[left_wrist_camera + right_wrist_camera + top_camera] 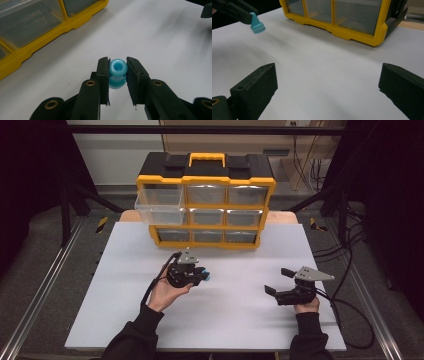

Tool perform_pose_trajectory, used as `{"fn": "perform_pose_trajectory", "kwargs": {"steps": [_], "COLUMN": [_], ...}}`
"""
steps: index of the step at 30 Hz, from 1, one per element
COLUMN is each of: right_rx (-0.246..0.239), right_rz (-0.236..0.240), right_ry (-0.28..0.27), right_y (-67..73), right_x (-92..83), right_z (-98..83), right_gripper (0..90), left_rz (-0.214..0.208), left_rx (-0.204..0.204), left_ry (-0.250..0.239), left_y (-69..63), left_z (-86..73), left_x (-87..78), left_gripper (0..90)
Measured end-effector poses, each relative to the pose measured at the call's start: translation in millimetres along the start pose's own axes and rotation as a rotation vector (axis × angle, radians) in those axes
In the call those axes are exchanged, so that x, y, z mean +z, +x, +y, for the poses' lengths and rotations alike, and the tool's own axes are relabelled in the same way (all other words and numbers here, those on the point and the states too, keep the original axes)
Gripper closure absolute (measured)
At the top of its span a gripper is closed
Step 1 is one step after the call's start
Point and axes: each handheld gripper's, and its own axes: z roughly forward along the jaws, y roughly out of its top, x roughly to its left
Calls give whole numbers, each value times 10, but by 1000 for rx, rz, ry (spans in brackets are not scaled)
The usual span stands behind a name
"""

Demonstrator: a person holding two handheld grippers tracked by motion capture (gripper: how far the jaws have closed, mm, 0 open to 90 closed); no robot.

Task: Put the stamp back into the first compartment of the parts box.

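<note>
A small light-blue plastic spool-shaped piece (117, 71) with a hole through it sits between the pads of my left gripper (117, 75), which is shut on it above the white table. In the high view my left gripper (204, 276) is held in front of the yellow drawer cabinet (206, 200), the blue piece (206, 276) showing at its tip. In the right gripper view the same blue piece (257, 25) hangs at the upper left. My right gripper (278, 281) rests at the right of the table, open, its jaws wide apart (327, 82) with nothing between them.
The yellow-and-black cabinet with clear drawers stands at the table's far edge; its top-left drawer (159, 206) is pulled out. The white tabletop (225, 320) spreads between and before the grippers. Cables (350, 315) trail off the right edge.
</note>
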Motion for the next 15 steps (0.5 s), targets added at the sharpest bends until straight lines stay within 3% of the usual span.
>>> {"fn": "perform_pose_trajectory", "kwargs": {"steps": [15], "right_rx": [4], "right_rz": [-1], "right_ry": [-2], "right_y": [-4], "right_x": [-1], "right_z": [-1], "right_gripper": [27], "left_rz": [25], "left_rx": [-4], "left_ry": [-29], "left_y": [56], "left_z": [-8], "left_x": [-268], "left_gripper": [728]}}
